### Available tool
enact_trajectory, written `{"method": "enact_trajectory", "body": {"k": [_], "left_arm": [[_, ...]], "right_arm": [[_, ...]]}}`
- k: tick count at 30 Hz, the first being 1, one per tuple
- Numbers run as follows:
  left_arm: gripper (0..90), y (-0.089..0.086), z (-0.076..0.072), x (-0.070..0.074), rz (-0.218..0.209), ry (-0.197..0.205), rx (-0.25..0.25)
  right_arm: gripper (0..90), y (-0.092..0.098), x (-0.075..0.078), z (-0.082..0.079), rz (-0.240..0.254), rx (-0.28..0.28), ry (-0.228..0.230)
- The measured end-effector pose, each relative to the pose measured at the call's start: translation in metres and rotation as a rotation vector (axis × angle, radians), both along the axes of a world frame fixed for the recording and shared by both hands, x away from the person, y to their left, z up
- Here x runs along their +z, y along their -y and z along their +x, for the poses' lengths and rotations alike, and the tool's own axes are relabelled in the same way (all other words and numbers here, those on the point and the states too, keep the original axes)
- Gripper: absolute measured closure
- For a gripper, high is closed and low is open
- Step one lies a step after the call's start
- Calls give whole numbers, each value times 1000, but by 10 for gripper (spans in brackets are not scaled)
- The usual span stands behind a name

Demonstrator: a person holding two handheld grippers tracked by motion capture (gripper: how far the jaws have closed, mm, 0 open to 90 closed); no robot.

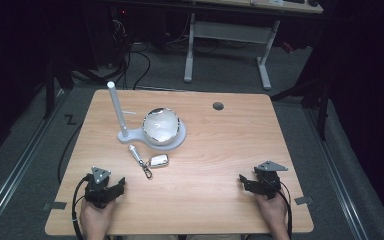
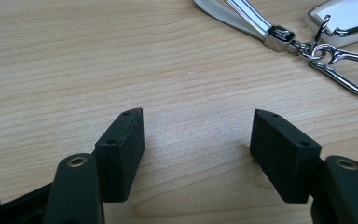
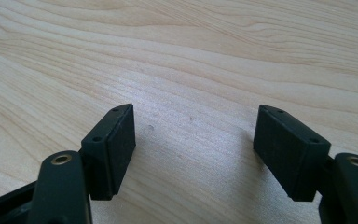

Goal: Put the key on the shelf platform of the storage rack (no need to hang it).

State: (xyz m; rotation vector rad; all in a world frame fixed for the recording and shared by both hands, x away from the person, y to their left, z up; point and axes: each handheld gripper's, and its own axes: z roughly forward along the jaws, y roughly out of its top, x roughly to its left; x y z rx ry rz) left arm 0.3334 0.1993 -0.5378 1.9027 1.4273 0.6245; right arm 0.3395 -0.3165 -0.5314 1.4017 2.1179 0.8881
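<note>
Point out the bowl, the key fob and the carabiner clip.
bowl [image 1: 161, 125], high view, on its white inside.
key fob [image 1: 159, 160], high view, on the middle of its white face.
carabiner clip [image 2: 342, 77], left gripper view, on its silver wire loop.

High view above the near edge, facing forward and down over the whole table, gripper views low, close to the wood, left one sharing the keyring.
</note>
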Motion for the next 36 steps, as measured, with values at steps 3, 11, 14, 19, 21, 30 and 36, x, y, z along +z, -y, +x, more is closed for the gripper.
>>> {"method": "enact_trajectory", "body": {"k": [3, 11, 14, 19, 21, 30, 36], "left_arm": [[357, 0, 0, 0, 0, 0, 0], [355, 0, 0, 0, 2, 0, -1], [356, 0, 0, 0, -1, 0, -6], [356, 0, 0, 0, 1, 1, -7], [356, 0, 0, 0, 0, 0, -8], [328, 1, 1, 0, 1, -3, -17], [321, 1, 1, 0, 3, -7, -20]], "right_arm": [[300, 0, 0, 0, -1, 0, 1], [300, 0, 0, 0, 0, -1, 0], [301, 0, 0, 0, -1, -1, 0], [301, 0, 0, 0, -1, -3, 0], [300, 0, 0, 0, -1, -4, 0], [300, 0, 0, 0, -1, -3, 0], [300, 0, 0, 0, -1, -4, -1]]}}
